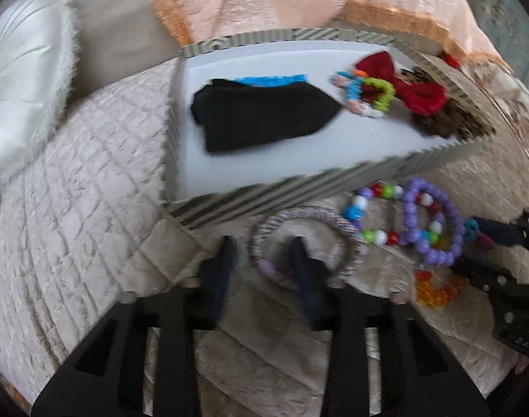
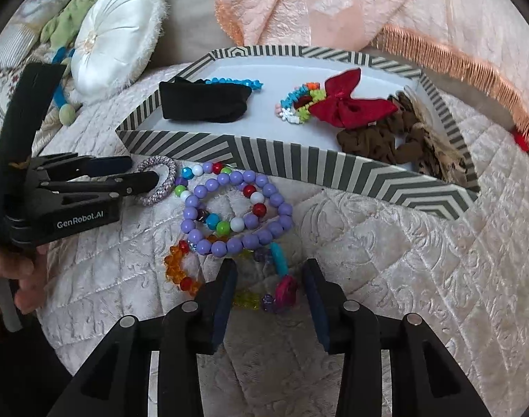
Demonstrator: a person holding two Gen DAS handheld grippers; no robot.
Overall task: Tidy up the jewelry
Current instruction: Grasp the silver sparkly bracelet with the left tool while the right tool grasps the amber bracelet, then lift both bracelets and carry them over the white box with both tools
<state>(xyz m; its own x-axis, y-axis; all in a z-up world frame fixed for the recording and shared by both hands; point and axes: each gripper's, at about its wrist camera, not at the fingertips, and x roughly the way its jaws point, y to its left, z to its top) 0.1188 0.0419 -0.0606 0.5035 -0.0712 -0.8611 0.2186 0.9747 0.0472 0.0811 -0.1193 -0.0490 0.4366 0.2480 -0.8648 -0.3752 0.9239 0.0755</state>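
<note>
Bracelets sit in a loose pile on the quilted bedspread (image 2: 386,260), just in front of the striped tray (image 2: 299,166): purple bead bracelet (image 2: 236,215) on top, multicolour bead bracelet (image 2: 229,205) threaded through it, orange bead bracelet (image 2: 177,271) at the near-left edge. Your right gripper (image 2: 269,278) is open, fingers either side of a pink-and-teal bracelet (image 2: 281,278), not touching. Your left gripper (image 1: 262,253) is also open, straddling the rim of the silver-lilac bangle (image 1: 306,243), one finger inside the ring. Tray front wall stands right behind the pile. Already in the tray: black cloth (image 2: 203,102), red bow (image 2: 351,104), brown scrunchie (image 2: 375,139). White round cushion (image 2: 114,59) well off left.
</note>
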